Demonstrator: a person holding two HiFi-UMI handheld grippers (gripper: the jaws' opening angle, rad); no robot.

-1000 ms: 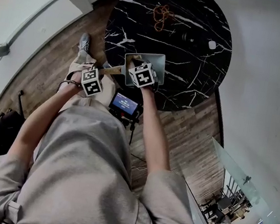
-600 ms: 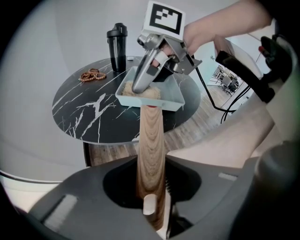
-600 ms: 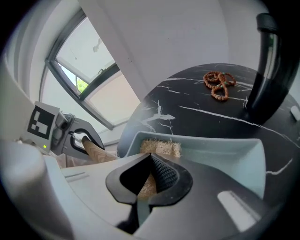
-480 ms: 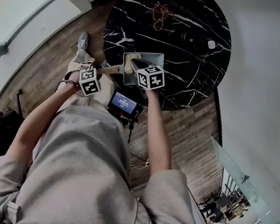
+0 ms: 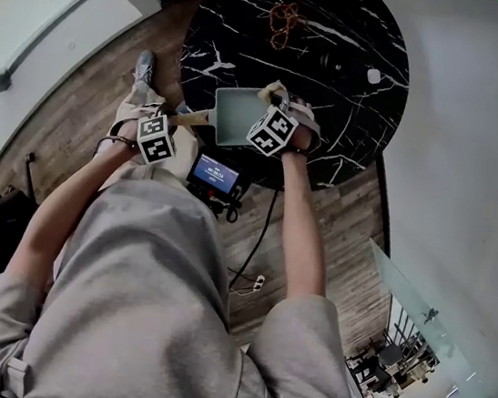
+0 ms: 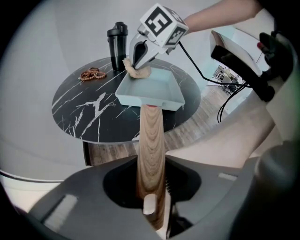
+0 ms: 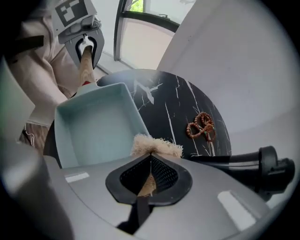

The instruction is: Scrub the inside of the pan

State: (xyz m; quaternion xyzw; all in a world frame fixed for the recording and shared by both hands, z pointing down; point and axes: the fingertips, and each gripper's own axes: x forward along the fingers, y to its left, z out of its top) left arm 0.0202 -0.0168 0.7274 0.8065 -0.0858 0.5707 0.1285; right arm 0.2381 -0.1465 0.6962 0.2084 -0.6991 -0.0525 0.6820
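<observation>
A pale blue-green square pan [image 5: 233, 115] rests on the near edge of the black marble table [image 5: 346, 32]. Its wooden handle [image 6: 151, 140] runs back into my left gripper [image 6: 152, 206], which is shut on it. That gripper [image 5: 181, 123] sits at the pan's left in the head view. My right gripper [image 7: 150, 176] is shut on a beige fibrous scrubber [image 7: 157, 145]. The scrubber [image 5: 273, 92] hangs at the pan's far right corner, by the rim. From the left gripper view the right gripper [image 6: 136, 61] holds the scrubber [image 6: 138, 71] over the pan's [image 6: 152, 89] far corner.
A brown bead bracelet [image 5: 286, 17] lies on the far side of the table, with a black shaker bottle [image 6: 117, 40] and a small white object [image 5: 374, 75] nearby. A device with a lit screen [image 5: 214, 175] stands below the table's near edge. A cable trails on the wooden floor.
The right gripper has rolled and carried the scrubber from the middle of the pan out to its far right corner. The left gripper and the handle have stayed put.
</observation>
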